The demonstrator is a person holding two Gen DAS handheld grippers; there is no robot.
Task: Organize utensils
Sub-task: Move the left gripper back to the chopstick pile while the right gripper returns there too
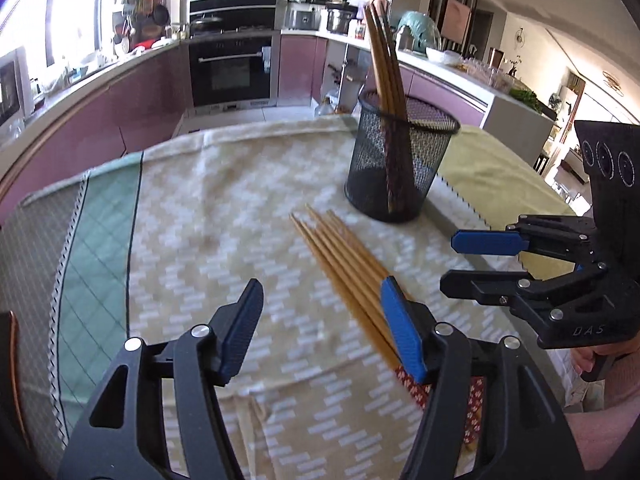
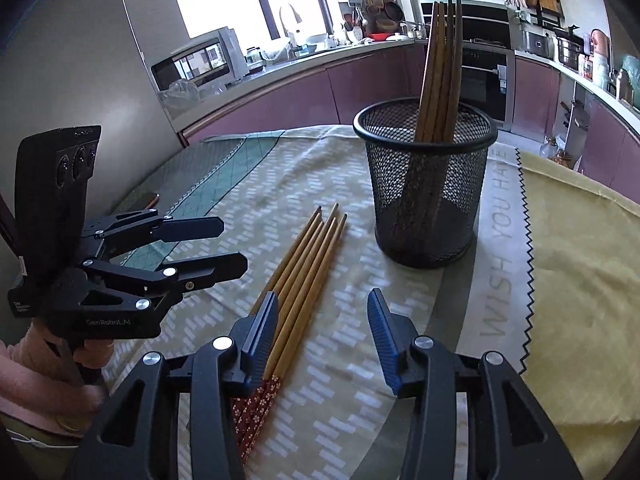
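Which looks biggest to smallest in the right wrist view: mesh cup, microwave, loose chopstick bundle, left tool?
1. left tool, inflated by nearness
2. loose chopstick bundle, longest but thin
3. mesh cup, close to the bundle, so unsure
4. microwave, far back

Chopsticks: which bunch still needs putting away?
The wooden chopsticks with red patterned handles, lying flat on the tablecloth; the other chopsticks stand upright in the black mesh cup.

Matt wooden chopsticks point(image 2: 308, 264), black metal mesh holder point(image 2: 426, 184), woven cloth point(image 2: 248, 196)
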